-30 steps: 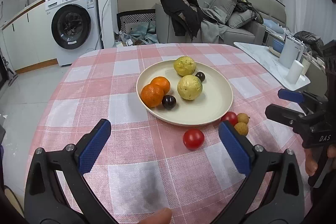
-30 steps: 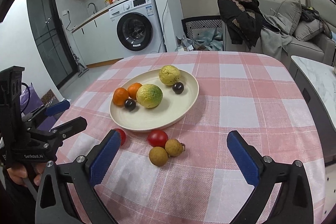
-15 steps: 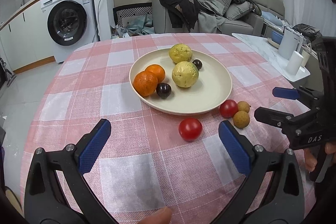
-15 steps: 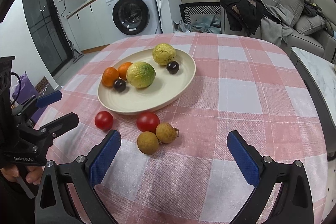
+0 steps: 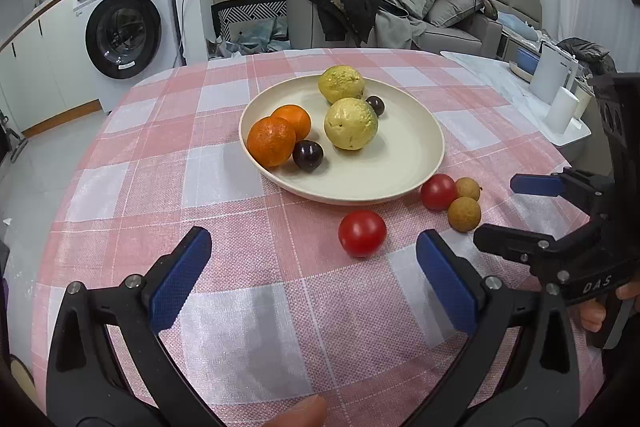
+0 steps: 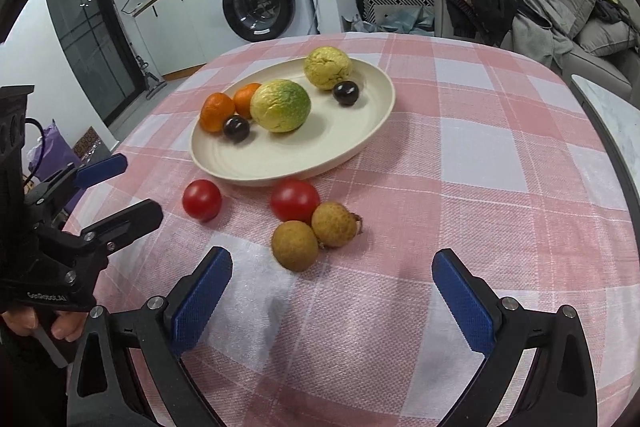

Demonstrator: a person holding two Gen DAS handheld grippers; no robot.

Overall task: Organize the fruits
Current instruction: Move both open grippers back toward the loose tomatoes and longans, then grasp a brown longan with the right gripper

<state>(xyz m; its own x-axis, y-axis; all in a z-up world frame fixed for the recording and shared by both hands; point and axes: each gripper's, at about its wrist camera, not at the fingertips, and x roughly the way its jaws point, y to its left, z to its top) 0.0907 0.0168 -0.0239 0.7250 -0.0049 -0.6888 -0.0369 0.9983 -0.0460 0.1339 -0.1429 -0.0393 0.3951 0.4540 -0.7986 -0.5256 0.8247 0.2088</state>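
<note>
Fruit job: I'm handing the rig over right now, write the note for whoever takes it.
Left gripper: open, empty, above the cloth near the lone tomato.
Right gripper: open, empty, just short of the two longans.
Plate holds two oranges, two yellow-green fruits and two dark round fruits.
Left on the cloth, off the plate: the lone tomato, a second tomato touching the longans, and both longans. Probably all four go onto the plate.
</note>
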